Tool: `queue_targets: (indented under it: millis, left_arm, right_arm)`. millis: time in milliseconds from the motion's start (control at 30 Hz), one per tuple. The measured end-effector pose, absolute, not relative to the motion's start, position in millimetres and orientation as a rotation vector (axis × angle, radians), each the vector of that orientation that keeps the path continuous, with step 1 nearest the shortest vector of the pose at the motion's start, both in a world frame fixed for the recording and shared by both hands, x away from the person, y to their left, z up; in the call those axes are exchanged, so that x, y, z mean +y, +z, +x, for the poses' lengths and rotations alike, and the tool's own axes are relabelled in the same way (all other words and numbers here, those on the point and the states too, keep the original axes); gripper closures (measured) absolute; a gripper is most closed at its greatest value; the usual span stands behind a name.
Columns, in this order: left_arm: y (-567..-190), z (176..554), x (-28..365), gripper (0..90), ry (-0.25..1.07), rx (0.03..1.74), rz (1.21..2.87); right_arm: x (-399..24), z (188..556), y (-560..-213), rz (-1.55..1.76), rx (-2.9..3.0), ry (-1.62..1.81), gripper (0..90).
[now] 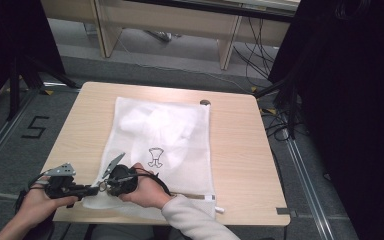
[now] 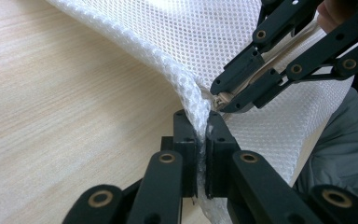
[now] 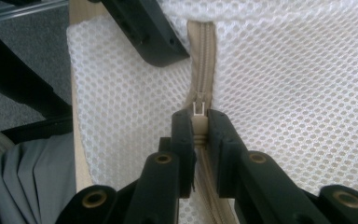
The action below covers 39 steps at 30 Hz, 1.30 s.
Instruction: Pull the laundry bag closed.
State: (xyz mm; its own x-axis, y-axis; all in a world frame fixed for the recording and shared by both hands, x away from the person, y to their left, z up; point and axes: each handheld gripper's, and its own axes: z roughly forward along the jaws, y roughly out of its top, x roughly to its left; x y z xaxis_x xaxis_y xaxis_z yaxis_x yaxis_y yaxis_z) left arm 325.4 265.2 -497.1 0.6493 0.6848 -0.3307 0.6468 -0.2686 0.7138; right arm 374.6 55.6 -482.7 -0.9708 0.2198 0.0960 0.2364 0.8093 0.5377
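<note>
A white mesh laundry bag (image 1: 160,135) lies flat on the wooden table (image 1: 240,150), its beige zipper (image 3: 205,51) running along the near edge. My left gripper (image 1: 92,189) is shut on the bag's near left corner, the mesh (image 2: 168,42) bunched between its pads (image 2: 201,128). Coming from the right, my right gripper (image 1: 104,185) is shut on the zipper's beige pull tab (image 3: 199,129), right at that corner (image 3: 200,122). The two grippers' tips almost touch; the right gripper (image 2: 223,95) sits just above the left one's jaws. Pale cloth shows inside the bag.
A small dark round thing (image 1: 205,102) sits at the table's far edge. Bare wood lies left and right of the bag. Black stands and cables crowd the floor on both sides, and a "5" (image 1: 35,127) is marked at the left.
</note>
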Motion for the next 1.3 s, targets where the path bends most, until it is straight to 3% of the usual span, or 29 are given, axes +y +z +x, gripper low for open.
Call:
queue_targets:
  millis: [1300]
  left_arm:
    - [-496,325,263,84.7,0.089,1.030,1.990]
  right_arm:
    - [43,373,-483,-0.400,-2.972,-0.838,82.4]
